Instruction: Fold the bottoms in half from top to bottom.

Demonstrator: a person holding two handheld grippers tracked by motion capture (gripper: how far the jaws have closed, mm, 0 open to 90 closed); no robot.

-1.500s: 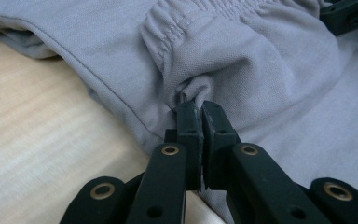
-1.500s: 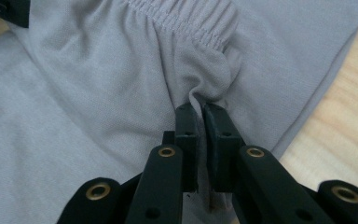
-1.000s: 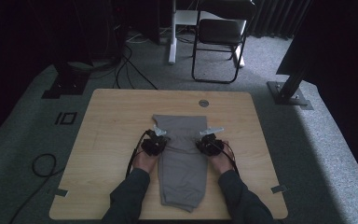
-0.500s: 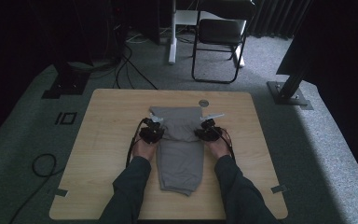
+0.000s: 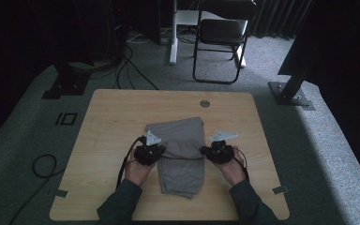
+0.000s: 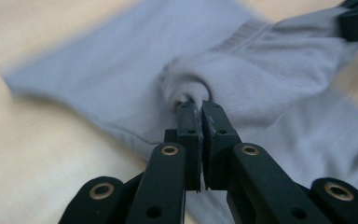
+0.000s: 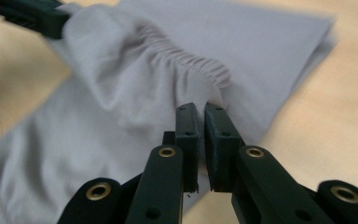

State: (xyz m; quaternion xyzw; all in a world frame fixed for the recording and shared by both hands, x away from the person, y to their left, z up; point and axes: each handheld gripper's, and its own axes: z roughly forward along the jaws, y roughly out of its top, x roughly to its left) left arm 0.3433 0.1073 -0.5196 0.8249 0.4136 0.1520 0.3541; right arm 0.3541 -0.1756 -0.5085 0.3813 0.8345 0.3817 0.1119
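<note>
Pulled back toward the person since a moment ago: both hands and the far end of the soft grey folded cloth garment point(image 5: 180, 152), now doubled over its own middle on the pale wooden table point(image 5: 108, 117). Lies in the middle of the table, long way running from the far side toward the person, near end close to the table's front edge. Looks light, floppy and thin, likely to sag, bunch and slip out of shape when lifted, so best held by the thick stretchy band at the end, one pinch at each corner, kept tight between them. Held just that way now, the band stretched like a line from one side to the other. Left gripper point(image 5: 151, 151) at the left side of the cloth, jaws squeezed together on a bunched corner point(image 6: 186, 88). Right gripper point(image 5: 218, 151) at the right side, jaws nipped on the gathered band point(image 7: 205, 70). Forearms in dark sleeves point(image 5: 117, 206) coming in from the near edge, hands low over the table, tips turned in toward each other.
</note>
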